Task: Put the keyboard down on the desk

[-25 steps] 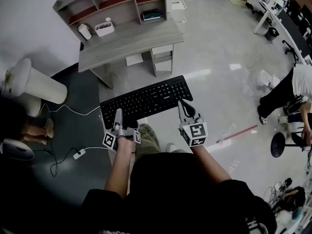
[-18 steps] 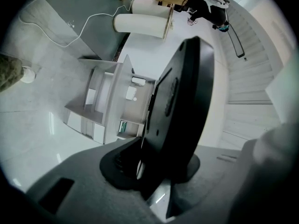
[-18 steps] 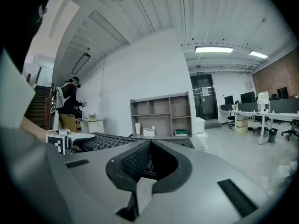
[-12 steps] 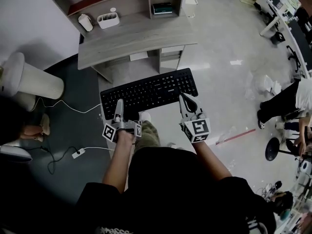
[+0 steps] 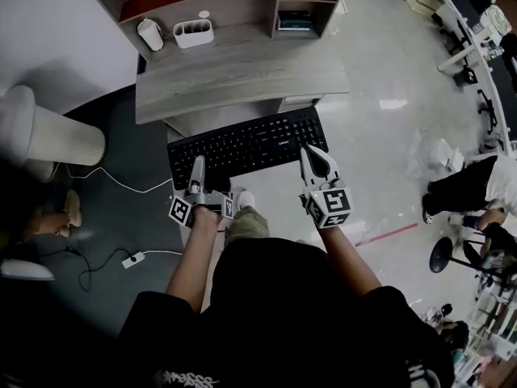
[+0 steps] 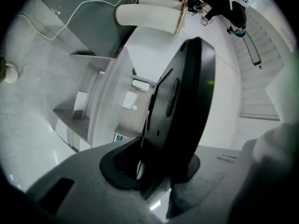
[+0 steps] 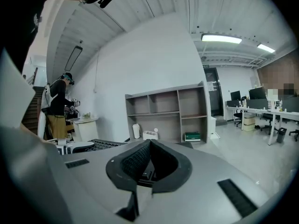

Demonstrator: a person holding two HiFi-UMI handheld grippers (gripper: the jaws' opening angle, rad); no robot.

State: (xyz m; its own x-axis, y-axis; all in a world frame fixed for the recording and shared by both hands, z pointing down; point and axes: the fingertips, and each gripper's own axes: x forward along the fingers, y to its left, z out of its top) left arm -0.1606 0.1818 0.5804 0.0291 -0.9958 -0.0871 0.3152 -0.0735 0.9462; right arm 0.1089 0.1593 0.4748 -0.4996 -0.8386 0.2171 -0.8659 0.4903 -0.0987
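I see the grey counter (image 5: 242,75) ahead, with the black keyboard (image 5: 246,144) held in the air just short of its front edge. My left gripper (image 5: 196,166) is clamped narrowly on the keyboard's near edge. My right gripper (image 5: 312,153) has its jaws together and empty, at the keyboard's near right corner.

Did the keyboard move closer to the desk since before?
Yes. The keyboard has moved toward the desk; the gap between them has nearly closed.
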